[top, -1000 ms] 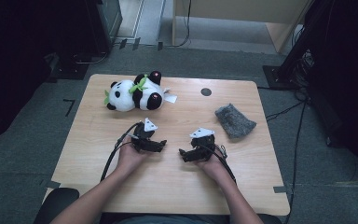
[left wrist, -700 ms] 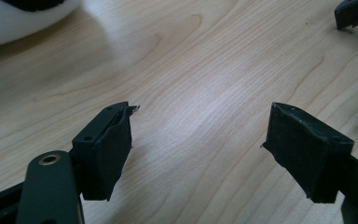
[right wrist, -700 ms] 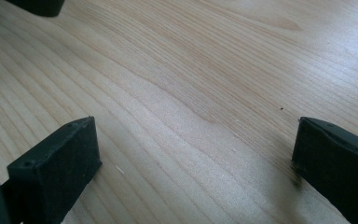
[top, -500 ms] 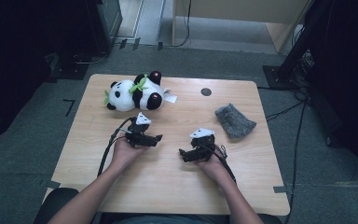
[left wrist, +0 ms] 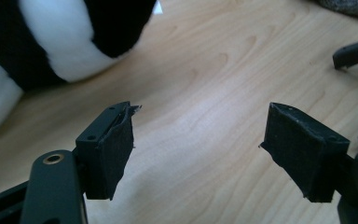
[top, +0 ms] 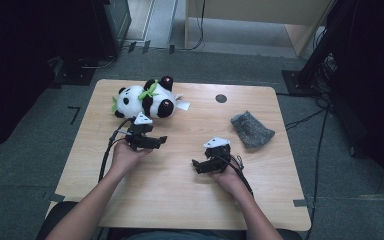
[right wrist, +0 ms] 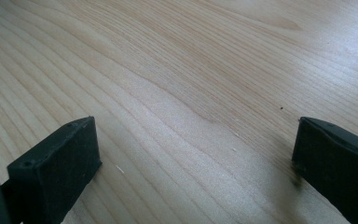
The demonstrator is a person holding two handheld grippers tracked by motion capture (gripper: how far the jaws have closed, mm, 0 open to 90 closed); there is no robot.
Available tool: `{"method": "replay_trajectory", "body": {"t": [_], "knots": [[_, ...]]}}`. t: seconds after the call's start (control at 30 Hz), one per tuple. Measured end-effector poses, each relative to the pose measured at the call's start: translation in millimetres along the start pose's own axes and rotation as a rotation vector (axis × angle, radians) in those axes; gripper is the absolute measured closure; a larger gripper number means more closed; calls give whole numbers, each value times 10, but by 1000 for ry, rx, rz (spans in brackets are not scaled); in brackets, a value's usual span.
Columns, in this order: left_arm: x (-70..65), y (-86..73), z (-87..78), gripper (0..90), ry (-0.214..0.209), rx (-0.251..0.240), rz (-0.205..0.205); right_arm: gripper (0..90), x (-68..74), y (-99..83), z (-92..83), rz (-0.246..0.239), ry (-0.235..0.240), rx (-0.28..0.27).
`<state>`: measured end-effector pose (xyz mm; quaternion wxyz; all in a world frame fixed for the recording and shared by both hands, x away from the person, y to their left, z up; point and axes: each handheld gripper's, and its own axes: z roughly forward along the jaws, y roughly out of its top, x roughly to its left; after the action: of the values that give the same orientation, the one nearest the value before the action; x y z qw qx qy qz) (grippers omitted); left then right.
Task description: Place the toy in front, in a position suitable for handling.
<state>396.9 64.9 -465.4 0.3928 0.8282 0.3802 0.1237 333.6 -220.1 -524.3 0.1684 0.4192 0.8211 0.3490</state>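
Observation:
A black-and-white panda plush with green leaves lies on its side at the table's far left. My left gripper hovers just in front of it, jaws pointing right. The jaws have just been closing a little and are still open, with nothing between them. In the left gripper view the panda is at the upper left, beyond the jaws. My right gripper rests near the table's middle, pointing left. It is open over bare wood.
A grey fuzzy cloth lies at the right of the wooden table. A small black dot marks the far middle, and a white tag sticks out beside the panda. Dark equipment and cables surround the table.
My left gripper has risen and moved left and away from me, closer to the panda, and its jaws have narrowed slightly. The right gripper has stayed in place.

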Motion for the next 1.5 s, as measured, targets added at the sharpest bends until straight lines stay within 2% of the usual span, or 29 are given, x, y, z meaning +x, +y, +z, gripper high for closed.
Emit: {"method": "replay_trajectory", "body": {"t": [0.23, 0.4, 0.47, 0.53, 0.67, 0.83, 0.97, 1.17, 1.5], "knots": [[129, 115, -29, 242, -16, 8, -30, 3, 9, -3, -2, 3, -8, -1], [167, 253, -67, 243, -8, 10, 3, 3, 20, -4, -4, 12, -8, 1], [193, 292, -83, 242, -10, 2, -3, 3, 21, -5, -4, 12, -9, 1], [223, 332, -87, 211, 4, 1, -20, 3, 23, -5, -3, 12, -10, -1], [317, 394, -139, 226, 34, -11, -13, 3, 26, -5, -3, 13, -12, 0], [463, 501, -209, 241, 19, -34, -53, 2, 31, -5, -3, 16, -13, -1], [534, 599, -227, 243, 40, -35, -46, 3, 34, -5, -3, 17, -13, 0], [614, 749, -173, 247, 85, -16, -30, 3, 41, -4, -3, 19, -14, 0], [803, 944, -56, 258, 102, -11, -39, 3, 45, -4, -1, 16, -13, 0]]}}
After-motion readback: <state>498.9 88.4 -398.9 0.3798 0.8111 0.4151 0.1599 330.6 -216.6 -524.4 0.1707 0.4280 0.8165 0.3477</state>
